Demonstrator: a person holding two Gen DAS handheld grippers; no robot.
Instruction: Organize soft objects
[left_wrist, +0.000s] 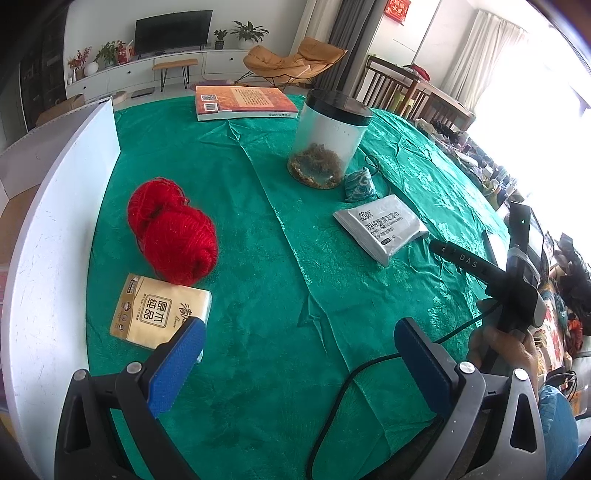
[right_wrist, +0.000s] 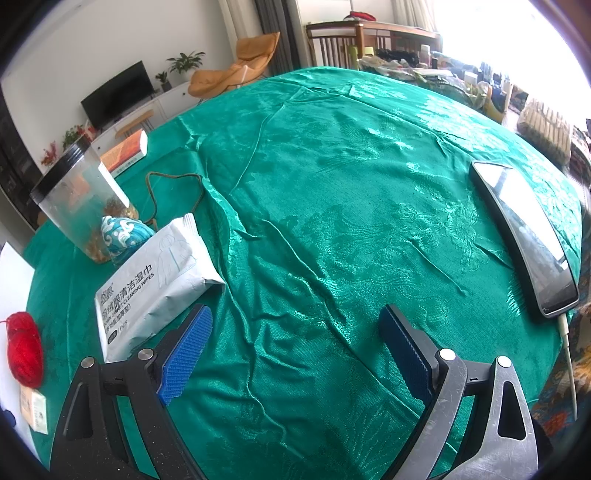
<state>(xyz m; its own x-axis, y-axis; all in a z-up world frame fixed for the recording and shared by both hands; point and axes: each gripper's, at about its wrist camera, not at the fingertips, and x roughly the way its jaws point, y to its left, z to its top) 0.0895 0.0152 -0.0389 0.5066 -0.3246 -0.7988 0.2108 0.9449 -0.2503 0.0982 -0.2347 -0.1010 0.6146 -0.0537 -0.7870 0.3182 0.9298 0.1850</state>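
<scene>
two red yarn balls (left_wrist: 171, 230), one tissue pack (left_wrist: 159, 310).

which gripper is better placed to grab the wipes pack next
Right. The right gripper is open with the wipes pack just beside its left finger; the left gripper sits nearer the tissue pack.

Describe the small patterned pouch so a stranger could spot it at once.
On the green satin tablecloth, find the clear plastic jar with the black lid. Tucked against its base, beside the white wet-wipes pack, sits the small teal-and-white swirl-patterned fabric pouch, the only patterned cloth item there.
</scene>
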